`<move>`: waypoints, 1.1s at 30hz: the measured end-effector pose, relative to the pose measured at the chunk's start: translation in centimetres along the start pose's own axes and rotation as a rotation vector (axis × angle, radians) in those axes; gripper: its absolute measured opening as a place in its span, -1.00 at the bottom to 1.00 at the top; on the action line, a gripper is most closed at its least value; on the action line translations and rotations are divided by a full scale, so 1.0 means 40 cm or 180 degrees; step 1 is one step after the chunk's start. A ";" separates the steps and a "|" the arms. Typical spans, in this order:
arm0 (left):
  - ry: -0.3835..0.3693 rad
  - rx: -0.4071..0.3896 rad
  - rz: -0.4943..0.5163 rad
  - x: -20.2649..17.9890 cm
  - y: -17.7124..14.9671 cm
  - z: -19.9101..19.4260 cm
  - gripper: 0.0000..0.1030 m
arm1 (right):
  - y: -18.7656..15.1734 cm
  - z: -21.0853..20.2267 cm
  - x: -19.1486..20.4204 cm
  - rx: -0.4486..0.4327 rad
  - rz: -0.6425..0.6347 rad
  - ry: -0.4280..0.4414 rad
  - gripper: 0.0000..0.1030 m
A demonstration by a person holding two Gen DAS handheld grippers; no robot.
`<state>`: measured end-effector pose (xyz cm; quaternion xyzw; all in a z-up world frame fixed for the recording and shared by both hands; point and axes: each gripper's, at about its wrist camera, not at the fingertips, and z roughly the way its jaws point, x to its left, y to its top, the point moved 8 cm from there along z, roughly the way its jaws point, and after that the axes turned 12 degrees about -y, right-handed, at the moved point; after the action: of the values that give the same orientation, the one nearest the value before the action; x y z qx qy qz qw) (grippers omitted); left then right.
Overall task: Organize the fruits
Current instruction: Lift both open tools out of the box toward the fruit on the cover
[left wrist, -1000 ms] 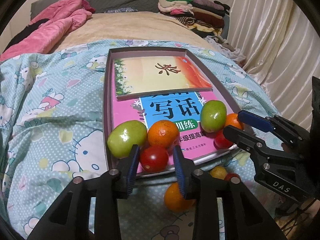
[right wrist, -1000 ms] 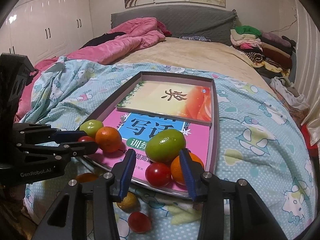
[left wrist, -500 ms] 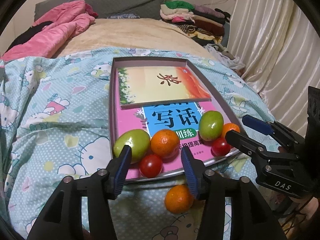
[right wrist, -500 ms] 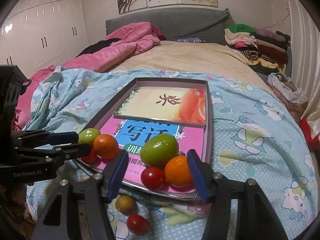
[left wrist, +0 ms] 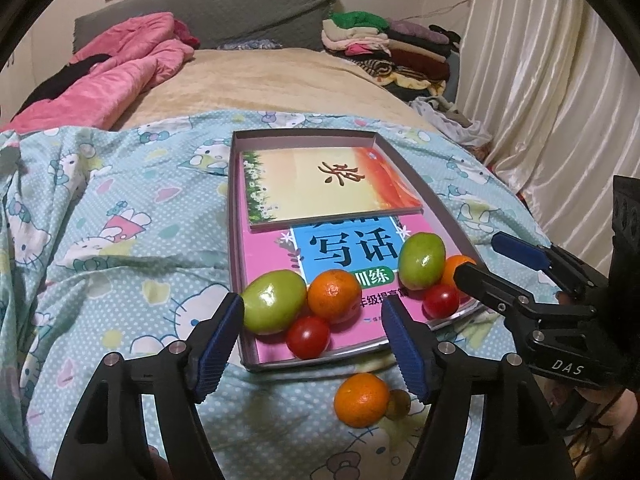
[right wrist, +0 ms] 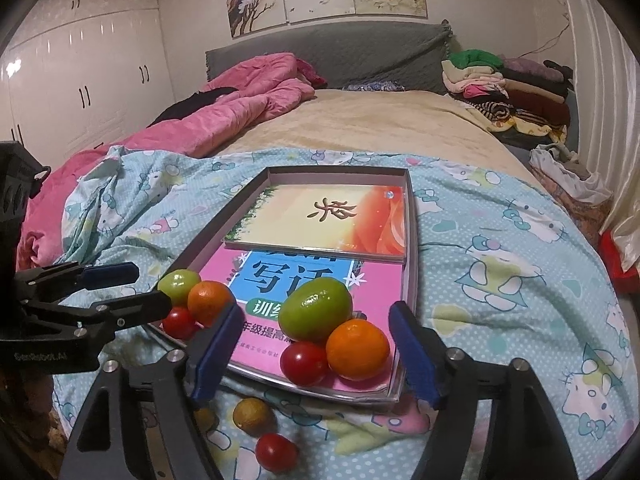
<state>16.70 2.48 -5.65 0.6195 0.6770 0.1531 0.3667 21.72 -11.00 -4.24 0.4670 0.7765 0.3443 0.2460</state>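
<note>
A shallow grey tray (left wrist: 236,240) lies on the bed and holds two books. At its near left corner sit a green fruit (left wrist: 274,307), an orange (left wrist: 334,290) and a red tomato (left wrist: 308,337). At its near right corner sit a green fruit (right wrist: 315,314), an orange (right wrist: 357,349) and a tomato (right wrist: 304,362). On the bedspread before the tray lie an orange (left wrist: 361,399), a small brown fruit (right wrist: 252,415) and a tomato (right wrist: 276,451). My left gripper (left wrist: 312,344) is open and empty before the left group. My right gripper (right wrist: 314,352) is open and empty before the right group.
The pink book (left wrist: 272,264) lies under a yellow and orange book (left wrist: 320,184). A pink quilt (right wrist: 240,112) is bunched at the far left. Folded clothes (right wrist: 508,88) are stacked at the far right. Curtains (left wrist: 552,80) hang on the right. White wardrobes (right wrist: 80,80) stand on the left.
Both grippers have opened wider and drawn back from the tray. The left one let go of the tomato, which now lies in the tray corner.
</note>
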 end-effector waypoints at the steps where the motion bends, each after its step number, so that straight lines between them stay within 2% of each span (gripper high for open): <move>1: 0.0004 -0.0005 -0.0005 0.001 0.001 -0.002 0.43 | 0.002 -0.003 -0.001 -0.0017 0.0008 0.0007 0.51; 14: 0.0013 -0.0218 -0.0136 0.032 0.018 -0.067 0.50 | 0.035 -0.057 -0.066 -0.0234 0.0376 -0.0028 0.69; 22: 0.0004 -0.0176 -0.0094 0.022 0.003 -0.075 0.54 | 0.036 -0.079 -0.085 -0.0256 0.0515 0.0023 0.73; 33: -0.0025 -0.0063 -0.0034 -0.004 -0.026 -0.070 0.54 | 0.024 -0.111 -0.042 -0.0282 0.0358 0.0081 0.73</move>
<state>14.00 2.83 -4.37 0.6128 0.6773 0.1553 0.3764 19.85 -13.53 -0.57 0.4942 0.7360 0.3975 0.2368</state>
